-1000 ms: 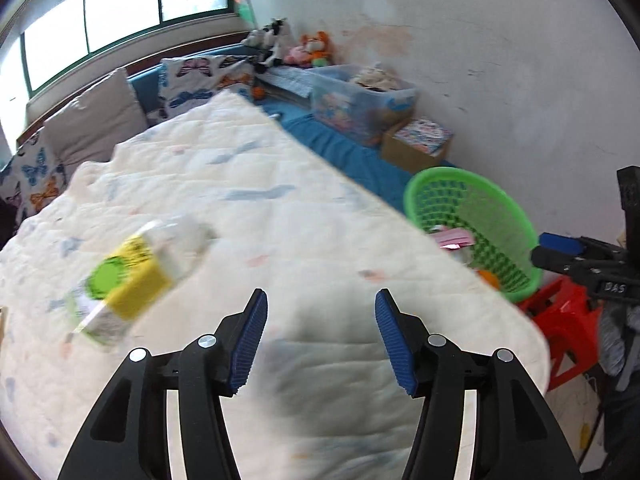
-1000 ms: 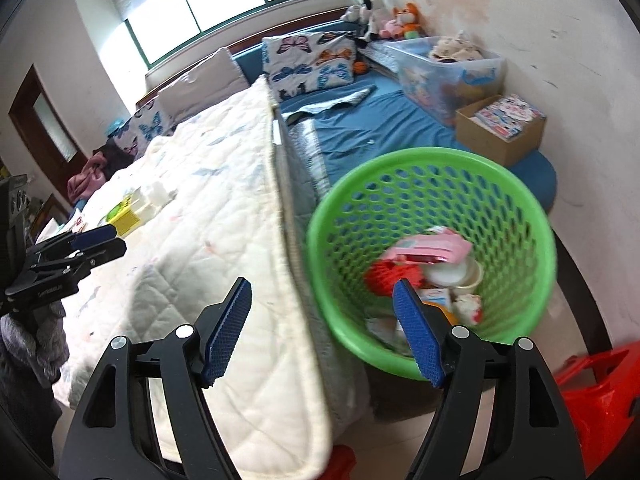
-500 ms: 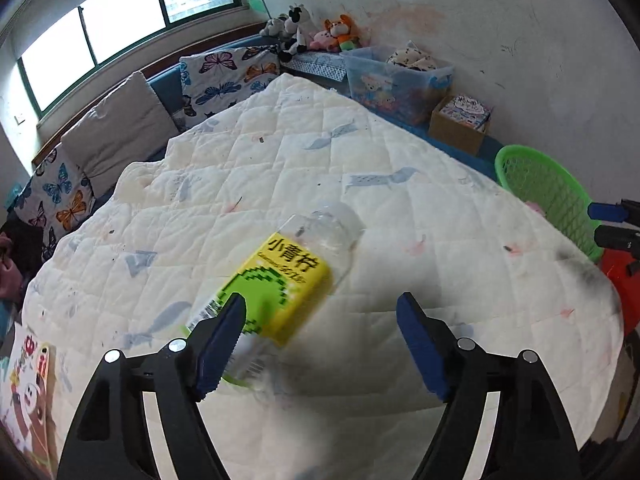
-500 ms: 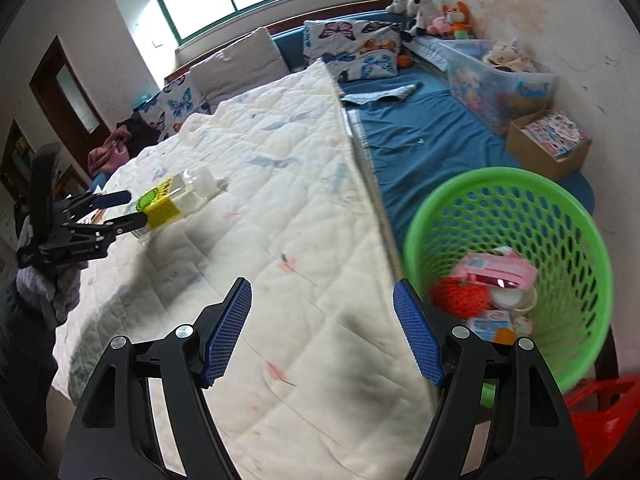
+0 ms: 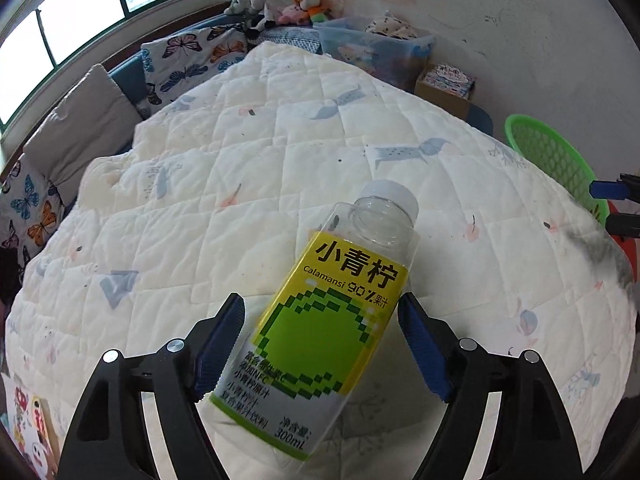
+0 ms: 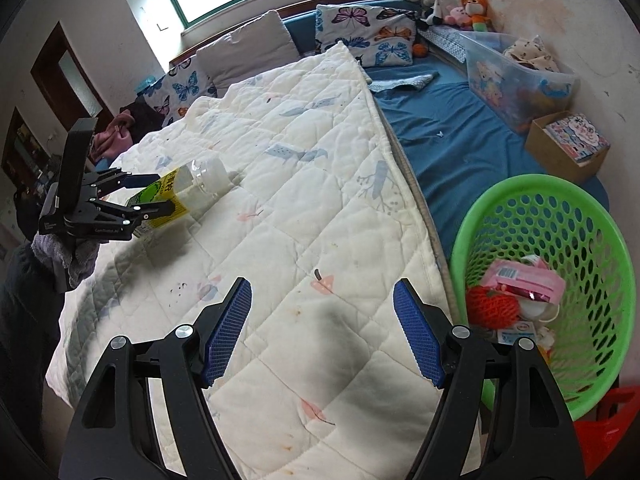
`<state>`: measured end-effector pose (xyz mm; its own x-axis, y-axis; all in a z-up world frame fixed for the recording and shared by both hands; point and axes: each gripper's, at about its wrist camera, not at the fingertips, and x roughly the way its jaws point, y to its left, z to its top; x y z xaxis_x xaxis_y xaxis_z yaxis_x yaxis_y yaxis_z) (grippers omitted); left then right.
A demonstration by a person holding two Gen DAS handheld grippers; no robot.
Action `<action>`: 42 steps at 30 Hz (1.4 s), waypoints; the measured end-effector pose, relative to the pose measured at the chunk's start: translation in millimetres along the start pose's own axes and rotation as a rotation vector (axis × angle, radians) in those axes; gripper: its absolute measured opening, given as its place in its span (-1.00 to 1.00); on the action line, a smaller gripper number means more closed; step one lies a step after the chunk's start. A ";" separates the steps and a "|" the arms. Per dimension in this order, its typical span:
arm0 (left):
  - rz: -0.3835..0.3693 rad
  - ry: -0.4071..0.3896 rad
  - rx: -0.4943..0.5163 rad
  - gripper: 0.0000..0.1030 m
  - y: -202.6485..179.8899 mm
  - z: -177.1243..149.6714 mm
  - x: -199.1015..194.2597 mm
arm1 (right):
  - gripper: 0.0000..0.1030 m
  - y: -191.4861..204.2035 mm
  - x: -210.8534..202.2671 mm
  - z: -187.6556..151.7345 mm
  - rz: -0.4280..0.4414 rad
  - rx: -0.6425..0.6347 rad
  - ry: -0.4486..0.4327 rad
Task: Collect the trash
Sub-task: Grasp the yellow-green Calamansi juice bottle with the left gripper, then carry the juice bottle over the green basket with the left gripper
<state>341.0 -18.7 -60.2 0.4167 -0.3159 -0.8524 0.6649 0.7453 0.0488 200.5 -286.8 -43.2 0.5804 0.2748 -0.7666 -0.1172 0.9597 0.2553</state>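
jaws of the left gripper (image 5: 320, 340) stand wide around the bottle (image 5: 320, 320), untouching. empty, light, slick plastic; grip at label, gently.

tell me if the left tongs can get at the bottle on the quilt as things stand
Probably yes: the bottle already lies between the open left tongs, flat on the quilt, with nothing covering it.

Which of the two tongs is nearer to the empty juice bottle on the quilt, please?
Left. The left tongs straddle the juice bottle, pads on either side, not visibly pressing. The right tongs hang open above bare quilt beside the green basket, well away from it.
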 end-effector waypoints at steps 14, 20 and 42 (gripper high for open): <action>0.045 -0.028 -0.032 0.10 -17.6 -1.8 0.2 | 0.43 -6.2 1.2 -4.2 -0.009 0.014 0.005; 0.047 -0.024 -0.117 0.06 -37.8 -9.5 -7.0 | 0.43 -13.6 -9.2 -12.3 -0.016 0.020 -0.008; -0.030 -0.120 -0.123 0.05 -181.9 1.4 -44.2 | 0.43 -74.0 -68.7 -55.9 -0.057 0.081 -0.064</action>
<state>202.6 -141.1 -30.7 0.4734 -0.4015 -0.7840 0.6003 0.7985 -0.0465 124.2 -373.4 -42.3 0.6347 0.2135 -0.7427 -0.0187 0.9651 0.2614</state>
